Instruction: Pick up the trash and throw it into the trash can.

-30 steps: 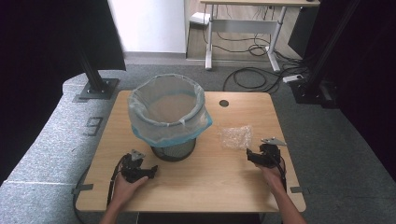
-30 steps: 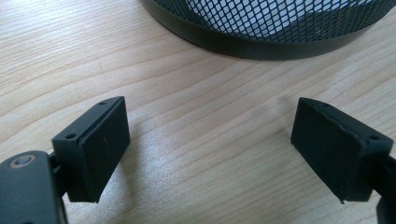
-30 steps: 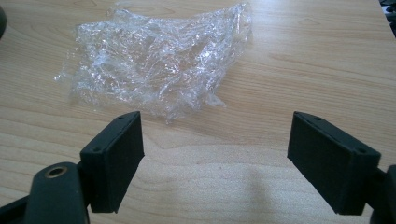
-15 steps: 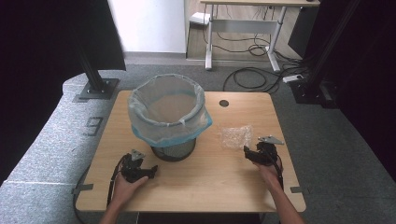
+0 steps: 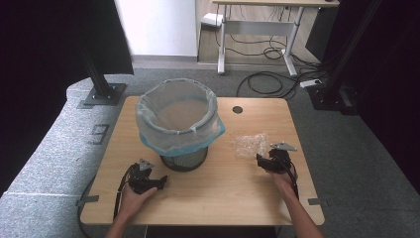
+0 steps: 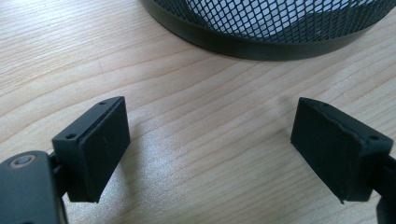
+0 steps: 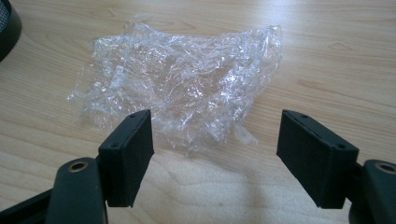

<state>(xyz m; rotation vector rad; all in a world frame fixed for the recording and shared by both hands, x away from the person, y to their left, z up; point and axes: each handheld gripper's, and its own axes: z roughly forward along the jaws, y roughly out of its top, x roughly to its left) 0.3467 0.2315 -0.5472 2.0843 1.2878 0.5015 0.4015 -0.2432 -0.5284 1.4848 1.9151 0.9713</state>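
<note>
A crumpled sheet of clear plastic (image 5: 250,145) (image 7: 182,88) lies on the wooden table (image 5: 223,198), right of a black mesh bin (image 5: 184,159) lined with a pale blue bag (image 5: 178,130). My right gripper (image 5: 261,159) (image 7: 215,128) sits just in front of the plastic. Its jaws have just been closing a little but stand wide apart. The sheet's near edge reaches between them without touching the pads. My left gripper (image 5: 158,181) (image 6: 210,123) rests open over bare wood. The bin's base (image 6: 261,39) is close ahead of it.
The bin stands near the middle of the table, and its bag overhangs the rim. A round cable hole (image 5: 237,109) sits at the table's far edge. Grey floor, a black stand foot (image 5: 101,94) and cables (image 5: 270,82) lie beyond the table.
My right gripper has edged left toward the plastic, and its jaws have narrowed slightly. The left hand and gripper have kept still.
</note>
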